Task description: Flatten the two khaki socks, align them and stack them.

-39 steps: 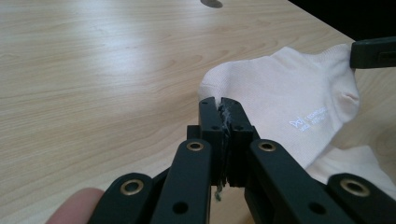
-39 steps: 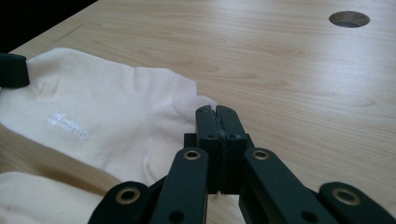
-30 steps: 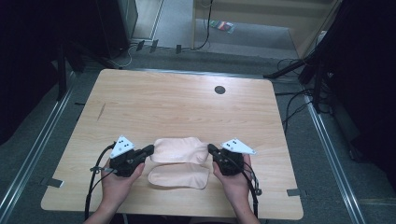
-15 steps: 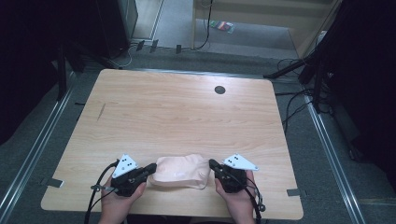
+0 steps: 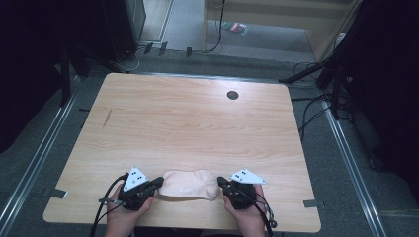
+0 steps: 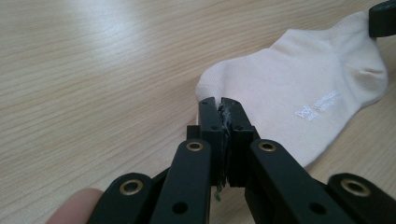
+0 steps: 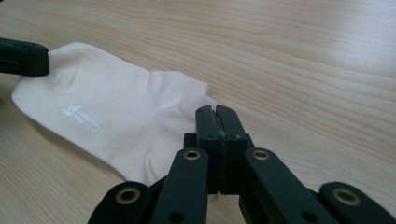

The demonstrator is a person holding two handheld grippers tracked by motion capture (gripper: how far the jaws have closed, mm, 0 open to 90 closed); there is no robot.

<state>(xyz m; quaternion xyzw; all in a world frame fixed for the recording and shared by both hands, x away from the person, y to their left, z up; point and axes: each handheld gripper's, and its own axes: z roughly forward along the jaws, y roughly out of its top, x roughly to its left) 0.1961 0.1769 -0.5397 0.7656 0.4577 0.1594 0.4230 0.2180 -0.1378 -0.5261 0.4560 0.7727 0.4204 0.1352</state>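
A cream ankle sock [image 5: 190, 183] with small white lettering lies on the wooden table [image 5: 197, 123] near its front edge, stretched between my two grippers. My left gripper [image 5: 157, 183] is shut on the sock's left end; in the left gripper view the sock [image 6: 299, 79] runs away to the right from the closed jaws of the left gripper [image 6: 219, 105]. My right gripper [image 5: 221, 182] is shut on the sock's right end. In the right gripper view the closed right gripper [image 7: 217, 112] pinches the edge of the sock [image 7: 107, 102]. A hand holds each gripper.
A round dark hole [image 5: 232, 95] sits in the table's far side, and a short dark mark [image 5: 107, 117] at its left. Cables [image 5: 316, 106] and stand legs lie on the floor to the right. The front edge runs just below the hands.
Both hands have drawn back toward the table's front edge and sunk, carrying the sock with them. The sock now lies lower and flatter on the wood.
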